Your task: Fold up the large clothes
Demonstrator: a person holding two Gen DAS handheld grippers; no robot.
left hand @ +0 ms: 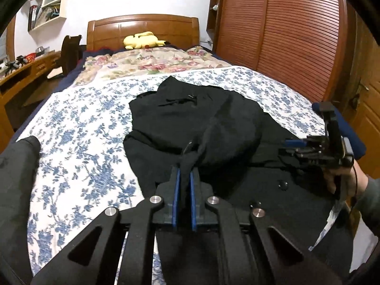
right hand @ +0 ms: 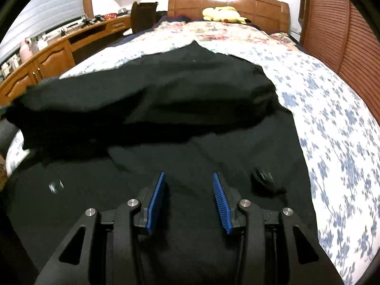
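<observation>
A large black garment [left hand: 213, 123] with buttons lies spread and partly bunched on the blue-flowered bedsheet [left hand: 78, 137]. My left gripper [left hand: 185, 168] is shut on a fold of the black cloth and holds it a little above the bed. My right gripper [right hand: 188, 178] is open and empty, its blue pads [right hand: 222, 201] just above the garment [right hand: 166, 99] near a black button [right hand: 263, 178]. The right gripper also shows in the left wrist view [left hand: 294, 146] at the garment's right edge.
A floral quilt [left hand: 152, 64] and a yellow plush toy [left hand: 141, 40] lie by the wooden headboard [left hand: 142, 27]. A wooden desk [right hand: 57, 49] with a chair stands left of the bed. A slatted wardrobe [left hand: 280, 30] stands to the right.
</observation>
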